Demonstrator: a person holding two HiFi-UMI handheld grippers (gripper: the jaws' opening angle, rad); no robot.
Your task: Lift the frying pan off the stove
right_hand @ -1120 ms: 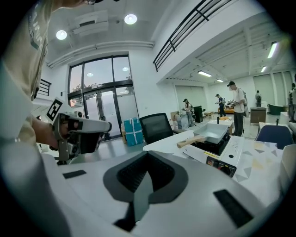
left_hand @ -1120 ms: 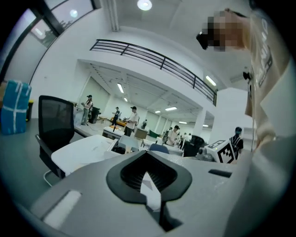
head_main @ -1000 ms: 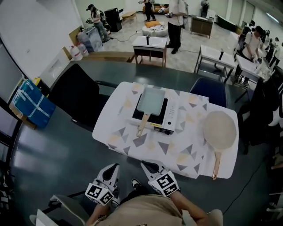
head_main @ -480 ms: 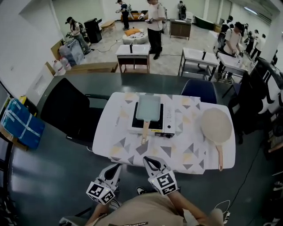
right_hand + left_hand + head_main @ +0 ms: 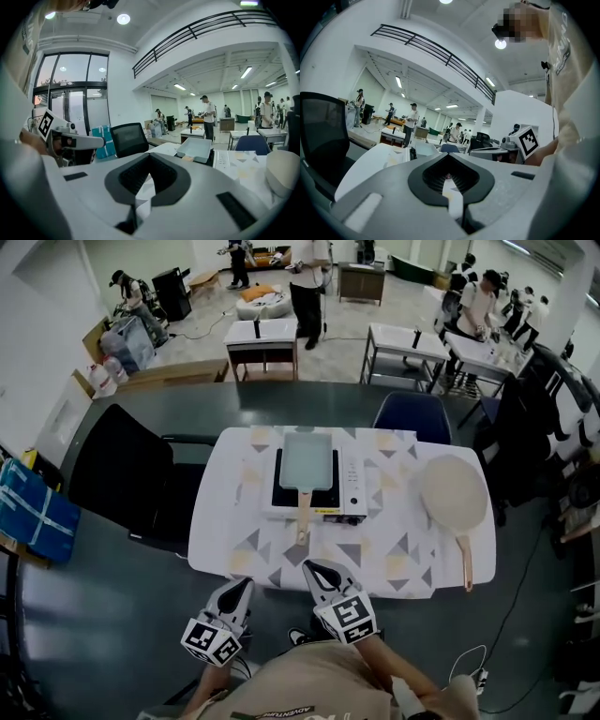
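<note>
A rectangular pale blue frying pan (image 5: 306, 460) with a wooden handle (image 5: 303, 512) sits on a white portable stove (image 5: 348, 486) in the middle of the cloth-covered table (image 5: 225, 531). The handle points toward me. Both grippers hover at the table's near edge, short of the stove. My left gripper (image 5: 242, 586) is shut and empty, and so is my right gripper (image 5: 315, 570). In the right gripper view the pan (image 5: 197, 149) lies ahead beyond the shut jaws of the right gripper (image 5: 150, 155). The left gripper view looks along the left gripper (image 5: 448, 155) across the table.
A round beige pan (image 5: 454, 491) with a long wooden handle lies on the table's right side. A black chair (image 5: 122, 474) stands at the left, a blue chair (image 5: 412, 414) behind the table. People and small tables fill the room beyond.
Both grippers have moved forward to the table's near edge, still shut. The head view has shifted, so the table now sits squarer in the picture.
</note>
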